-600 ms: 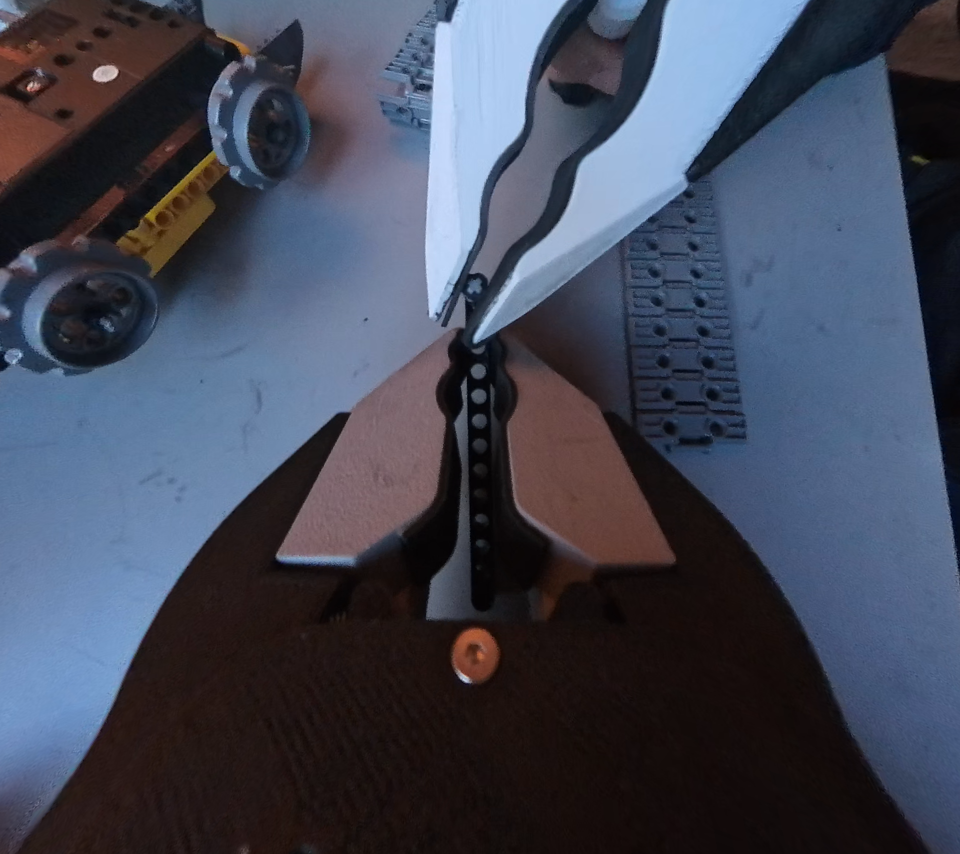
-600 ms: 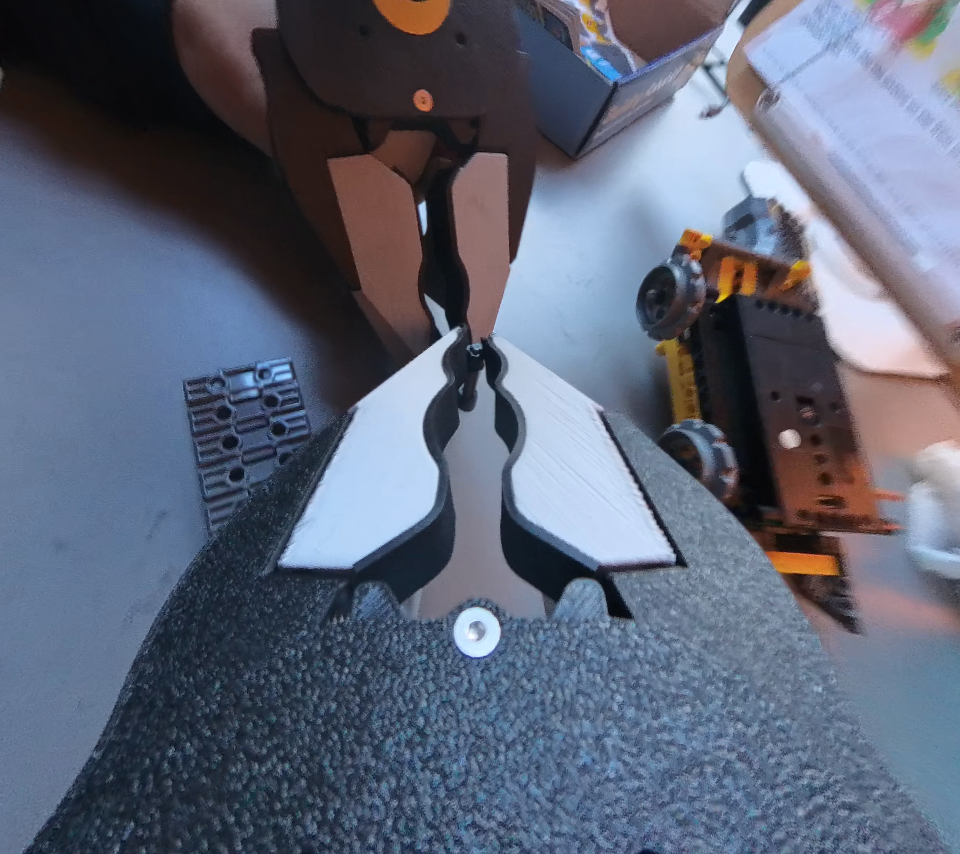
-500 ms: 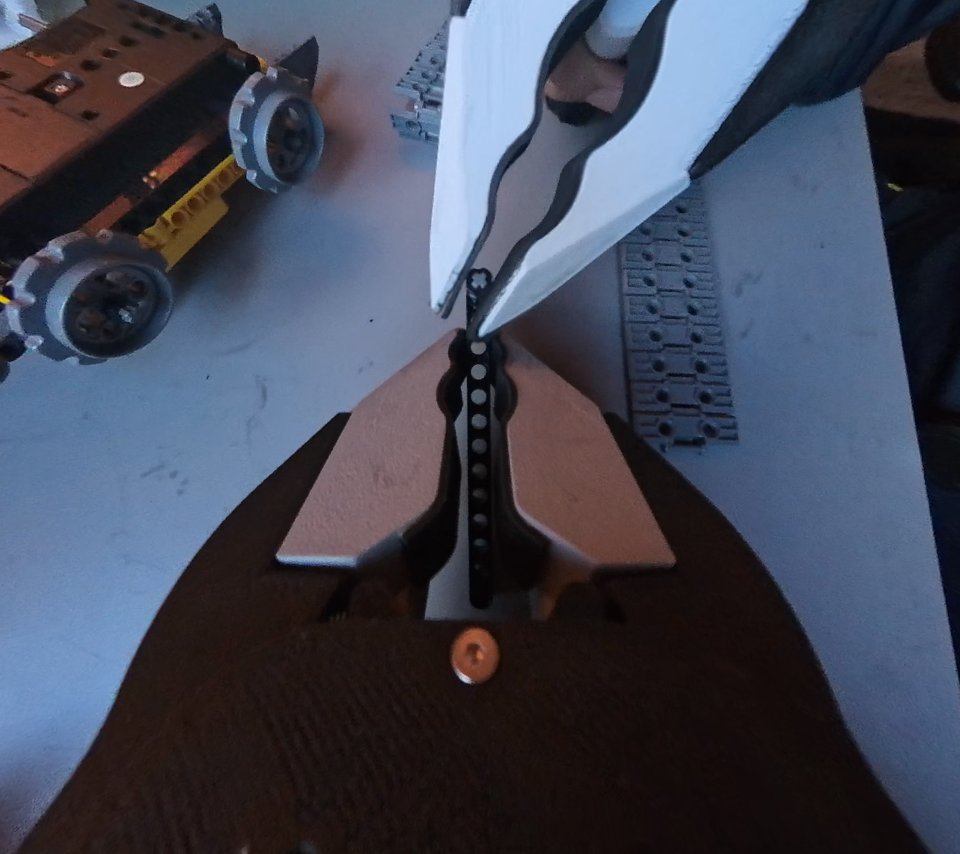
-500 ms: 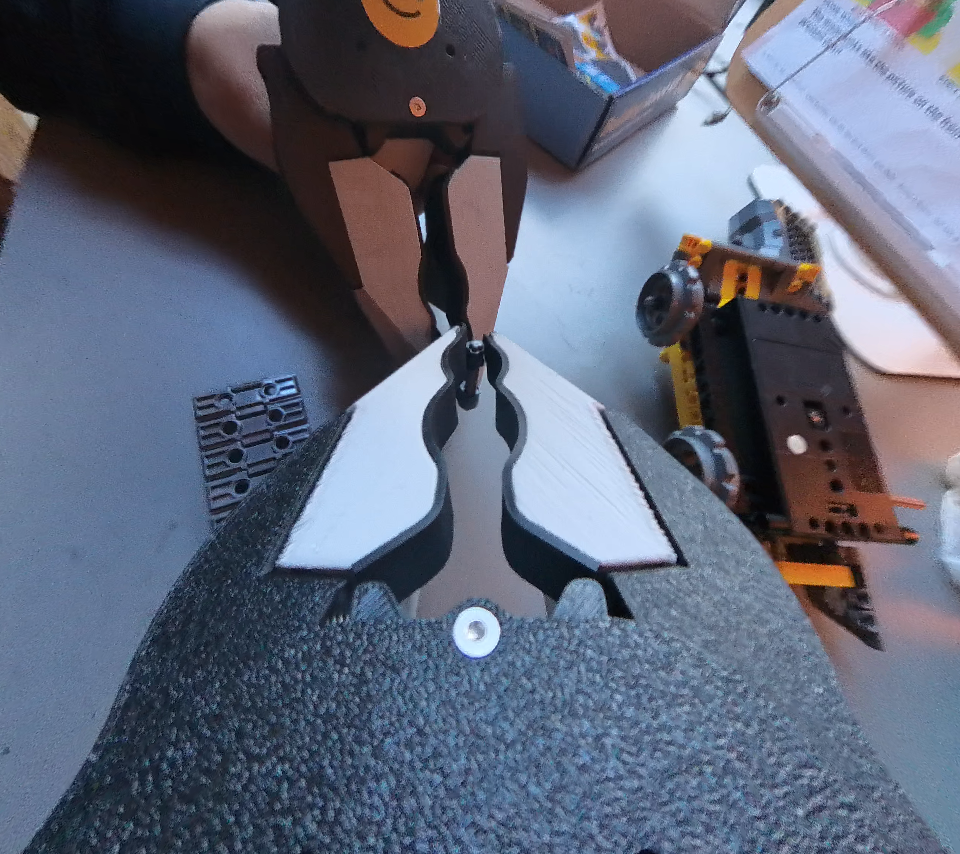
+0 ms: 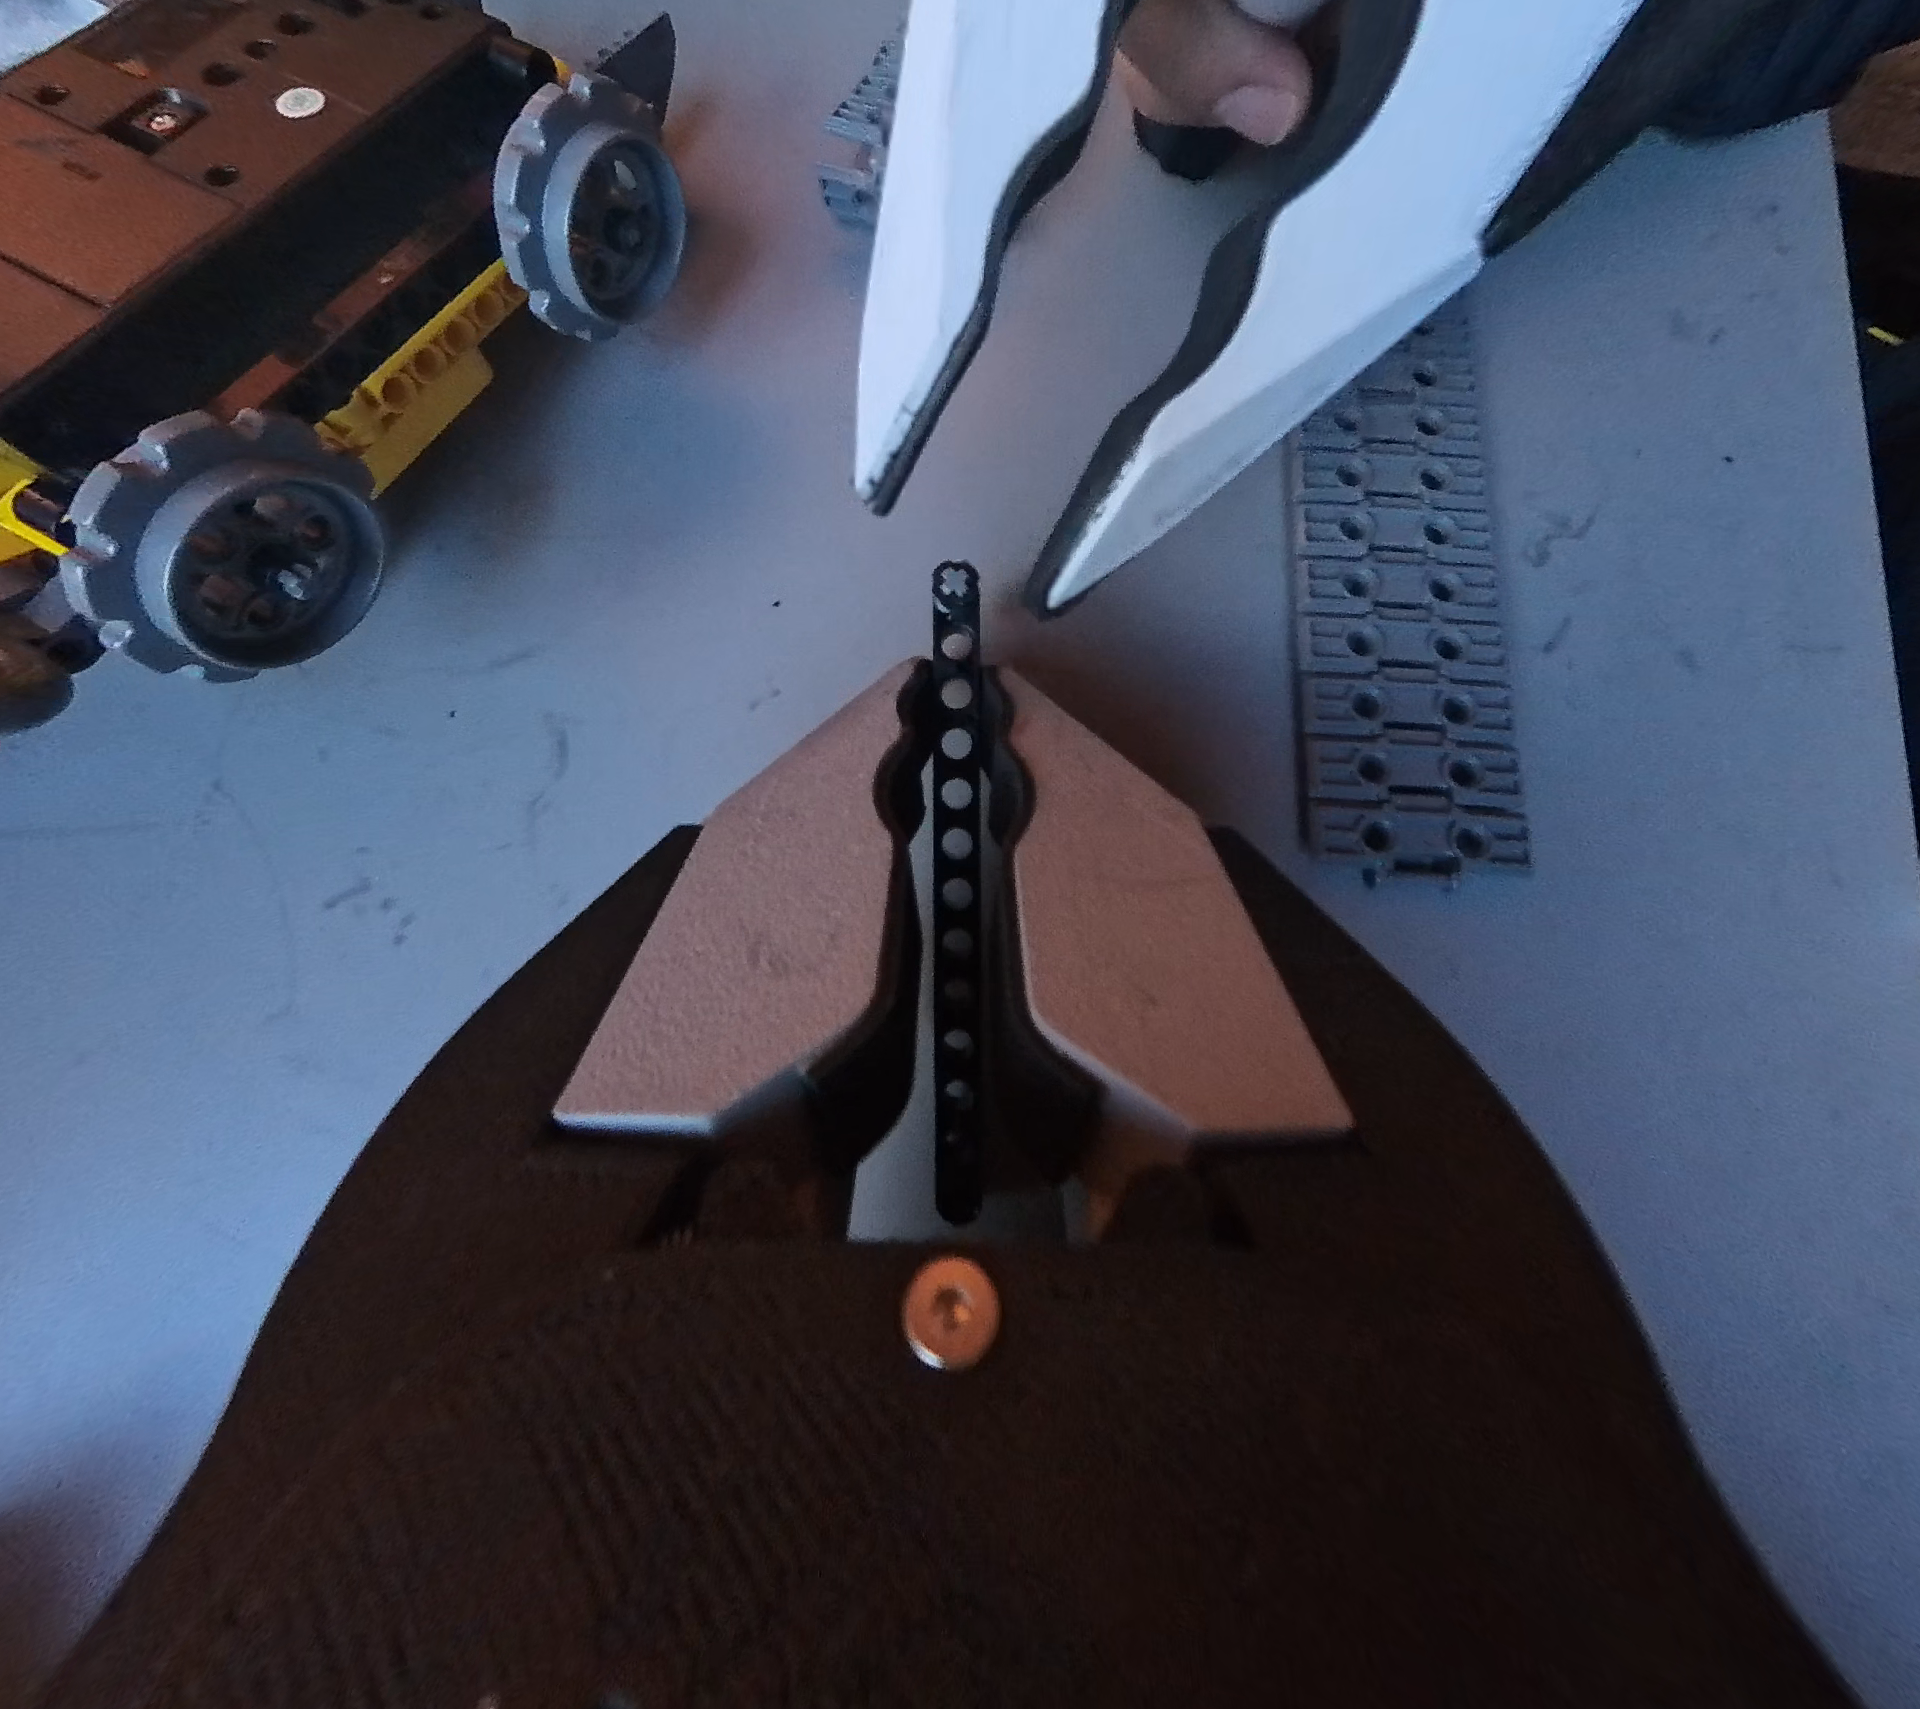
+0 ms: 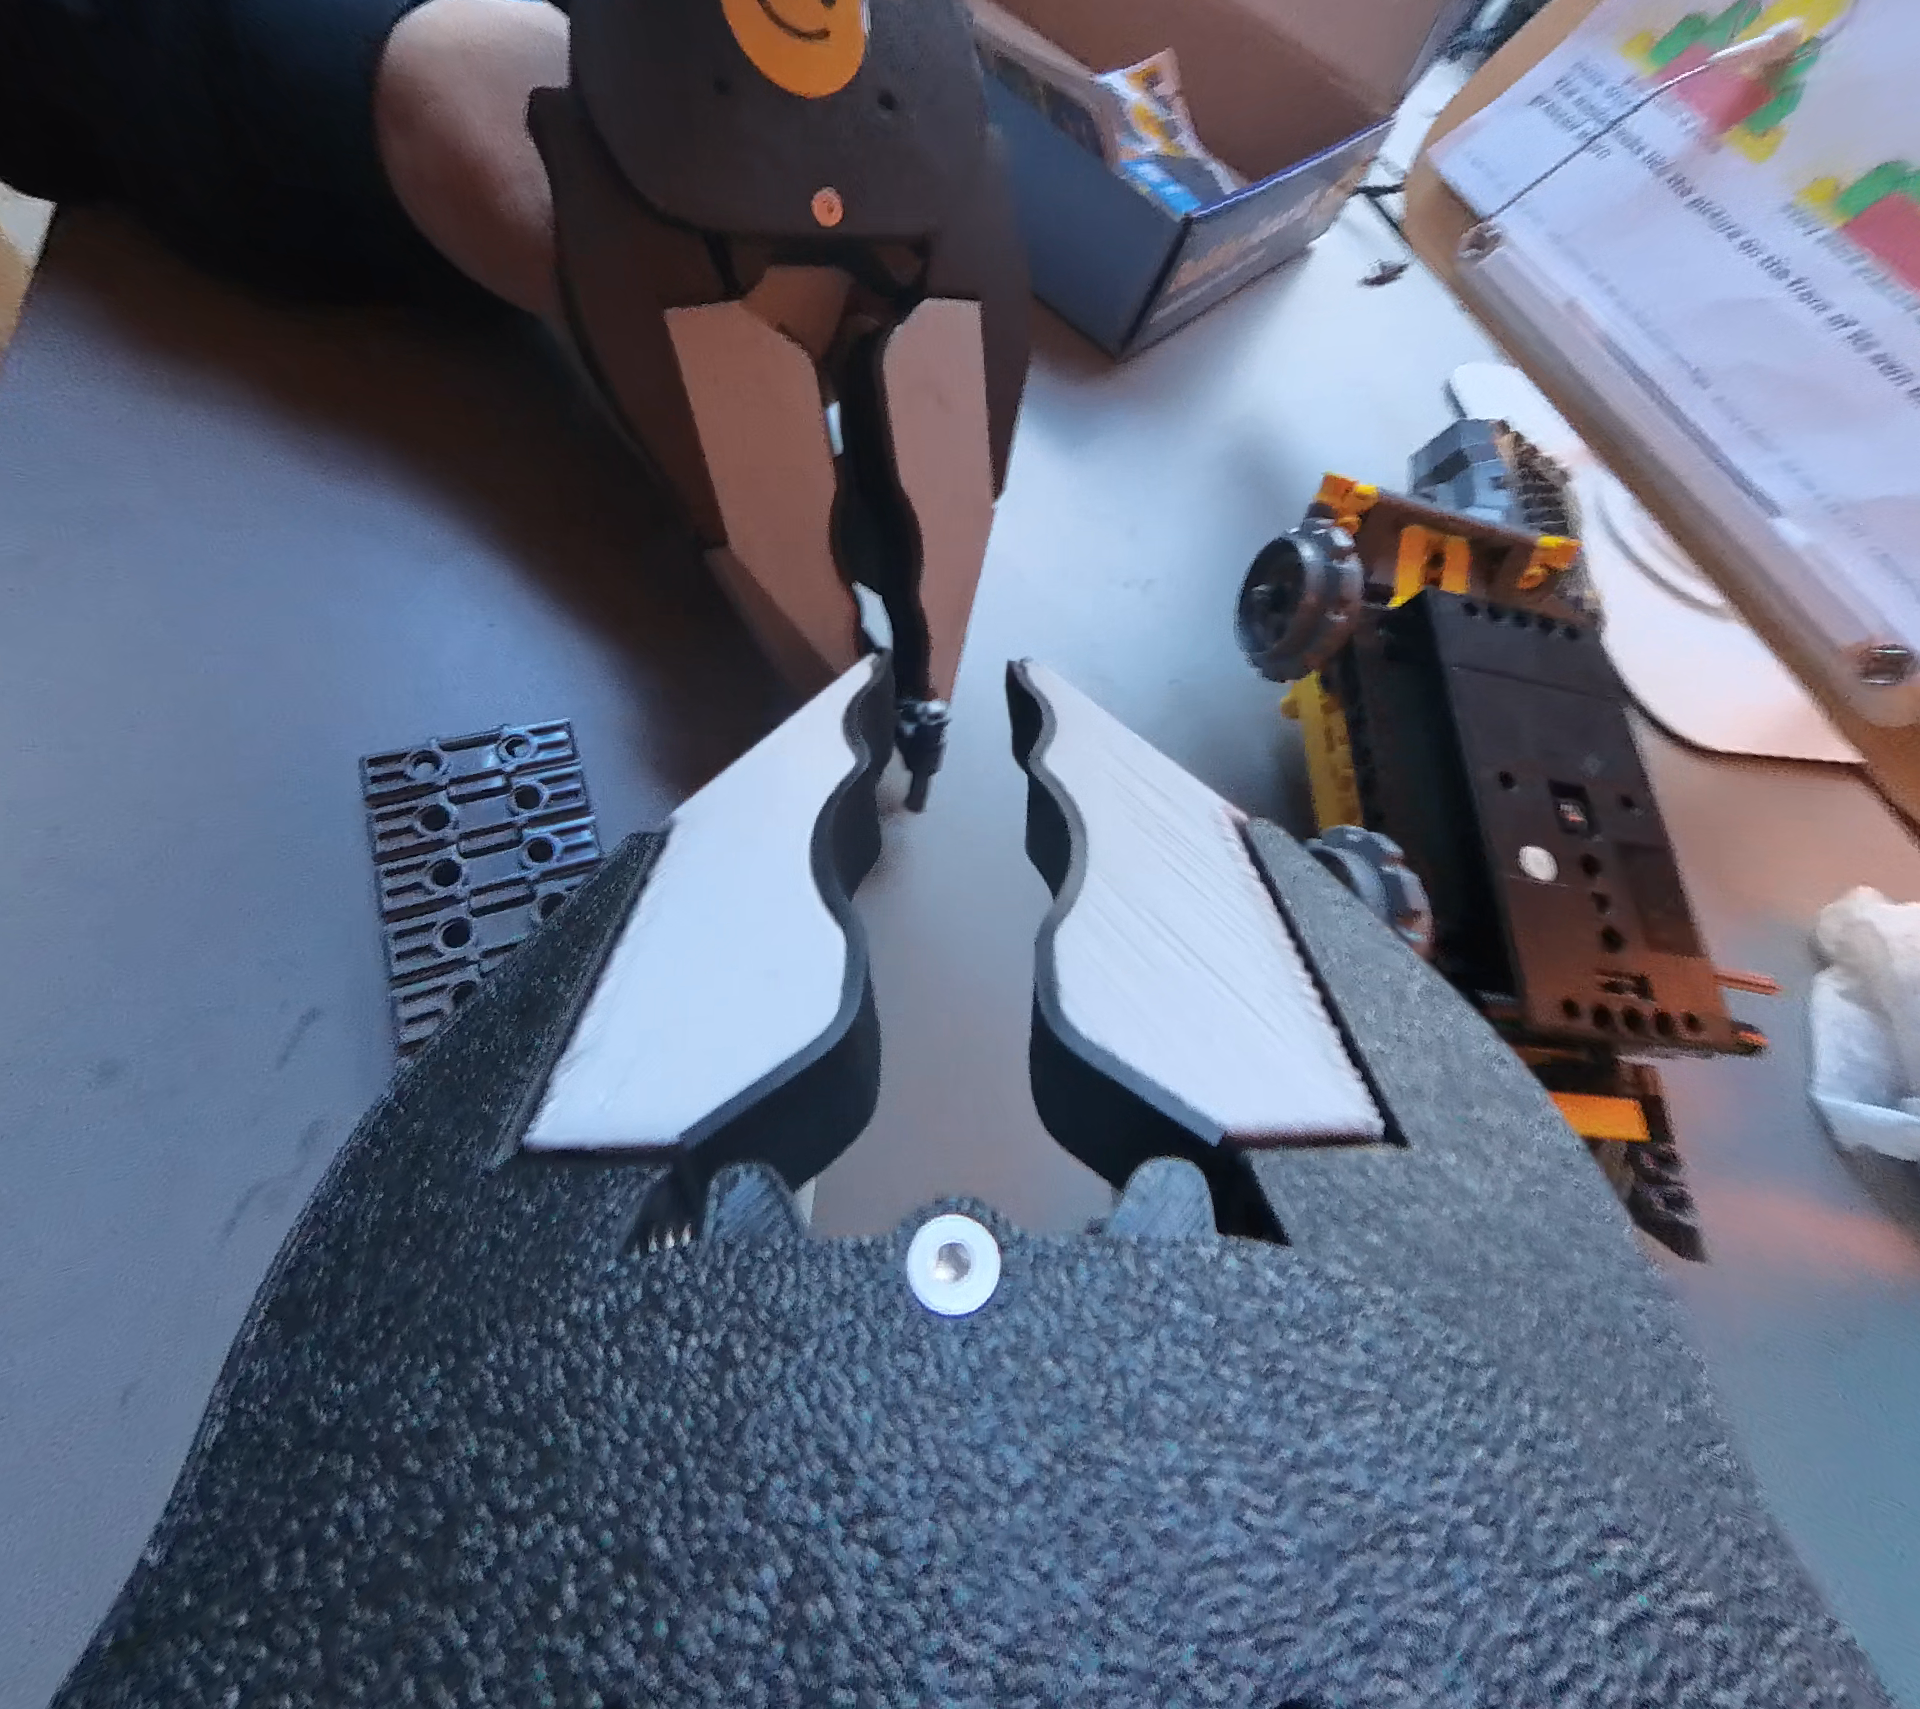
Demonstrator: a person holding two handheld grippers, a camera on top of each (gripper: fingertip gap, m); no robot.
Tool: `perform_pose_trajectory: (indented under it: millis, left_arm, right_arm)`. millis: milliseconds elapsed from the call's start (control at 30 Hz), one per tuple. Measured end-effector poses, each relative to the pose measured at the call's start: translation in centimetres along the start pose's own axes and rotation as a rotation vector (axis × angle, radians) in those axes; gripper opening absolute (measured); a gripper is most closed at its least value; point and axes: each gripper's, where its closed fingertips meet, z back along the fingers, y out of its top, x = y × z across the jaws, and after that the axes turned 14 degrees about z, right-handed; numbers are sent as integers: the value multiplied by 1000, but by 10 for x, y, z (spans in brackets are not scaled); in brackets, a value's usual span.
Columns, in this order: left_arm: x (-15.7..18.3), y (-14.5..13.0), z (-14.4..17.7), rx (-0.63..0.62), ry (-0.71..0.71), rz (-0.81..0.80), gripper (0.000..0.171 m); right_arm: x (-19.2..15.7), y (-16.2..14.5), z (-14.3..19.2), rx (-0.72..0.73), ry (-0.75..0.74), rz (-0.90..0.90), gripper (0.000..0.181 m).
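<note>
Printed sheet [image 6: 1704, 205], blue box [image 6: 1226, 246], wording withheld

Thin black holed beam [image 5: 956, 890] clamped lengthwise in left gripper [image 5: 956, 672]; small pin at tip

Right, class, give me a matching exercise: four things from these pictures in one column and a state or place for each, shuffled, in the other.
Things:
1. left claw
2. right claw
3. grey track strip
4. toy vehicle

States or places:
A. lying flat on the table
B. open, holding nothing
C. standing on grey toothed wheels
D. shut on the black perforated beam

Pairs: 1-D, 2-B, 3-A, 4-C
</note>
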Motion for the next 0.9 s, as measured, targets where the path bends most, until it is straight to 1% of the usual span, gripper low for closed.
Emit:
perform_pose_trajectory:
  millis: [167, 300, 500, 567, 633, 700, 900]
  left_arm:
    - [0, 2, 1, 17, 9, -8, 6]
    - [0, 2, 2, 22, 13, -14, 6]
    - [-1, 2, 2, 23, 20, -19, 6]
    - [-1, 2, 2, 20, 18, -20, 6]
    - [1, 0, 0, 2, 15, -32, 6]
    - [0, -3, -2, -20, 29, -46, 6]
    - [2, -4, -3, -25, 16, -49, 6]
  right_arm:
    - [-4, -7, -6, -53, 16, 23, 19]
    - [-2, -12, -9, -84, 20, 2, 16]
    - [-7, -11, -10, -75, 64, -8, 6]
    - [-7, -10, -10, -66, 74, -28, 5]
    - [-6, -3, -7, -15, 80, -67, 3]
    - [-6, -3, -8, -16, 94, -89, 3]
    - [-7, -2, -7, -33, 50, -15, 1]
